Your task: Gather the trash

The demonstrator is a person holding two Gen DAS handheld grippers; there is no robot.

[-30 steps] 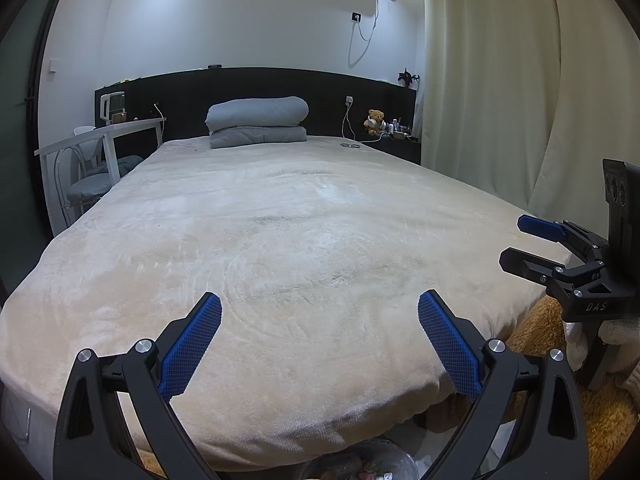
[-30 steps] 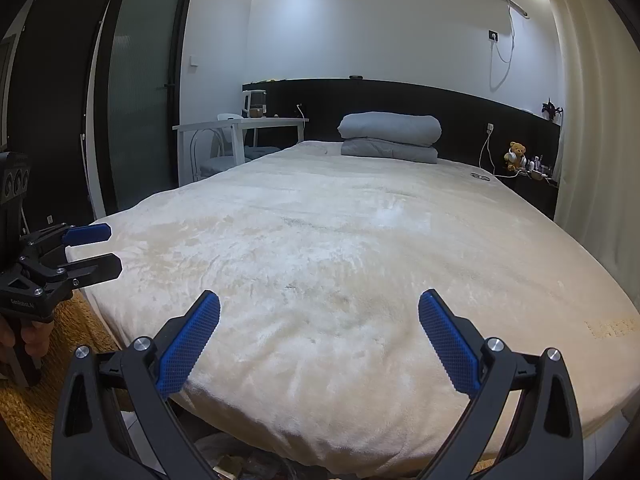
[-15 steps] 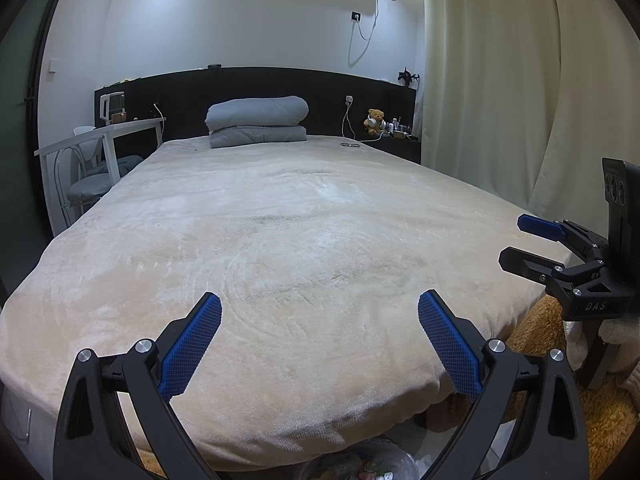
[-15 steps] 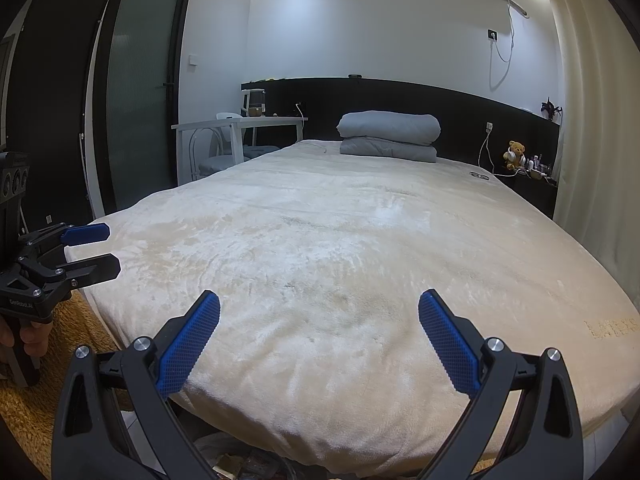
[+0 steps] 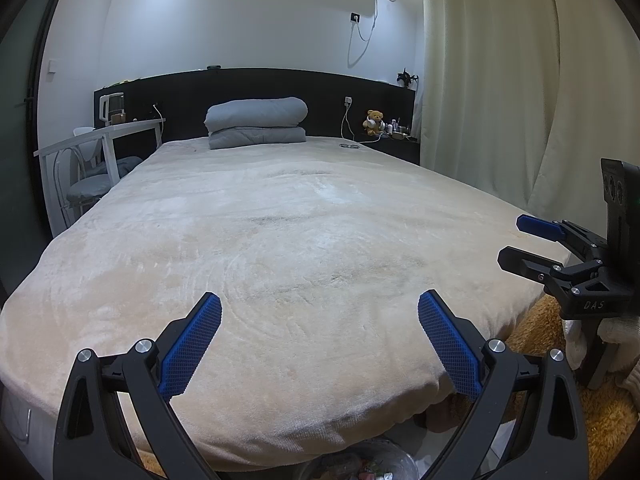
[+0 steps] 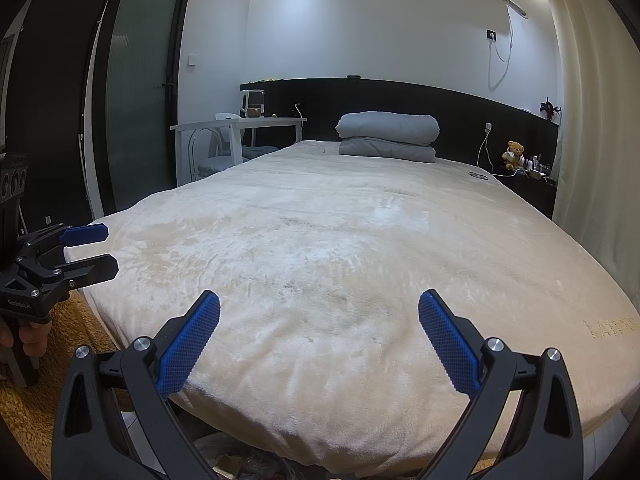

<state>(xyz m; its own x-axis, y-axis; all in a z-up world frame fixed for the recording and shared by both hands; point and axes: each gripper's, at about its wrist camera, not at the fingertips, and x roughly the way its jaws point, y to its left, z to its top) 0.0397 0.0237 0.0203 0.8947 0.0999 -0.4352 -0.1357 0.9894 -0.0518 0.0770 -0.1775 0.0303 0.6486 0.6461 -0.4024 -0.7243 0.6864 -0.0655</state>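
- Left gripper (image 5: 319,320): jaws wide apart, nothing between them, held above the foot of the bed (image 5: 304,240).
- Right gripper (image 6: 319,320): jaws likewise wide apart and empty, level with the left one and off to its side over the same bed edge.
- Trash: none visible on the bed surface. A clear plastic trash bag (image 5: 360,466), crinkled, with mixed scraps inside, sits on the floor below the foot of the bed, at the bottom edge of the left view. Loose wrappers or paper scraps (image 6: 232,462) show on the floor under the bed overhang in the right view; exact items too dim to identify.
- Progress, judged: either start or end of collection. Nothing is held, and the floor scraps look not yet gathered.
- Materials: bedspread is beige plush, short nap, with brush swirls; soft and yielding.
- Folded grey quilt (image 5: 256,122) lies at the dark headboard, padded and rounded.
- Rug (image 5: 600,432) beside the bed is shaggy, golden-brown.
- Jaw pads are blue, knurled rubber on black rigid frames.
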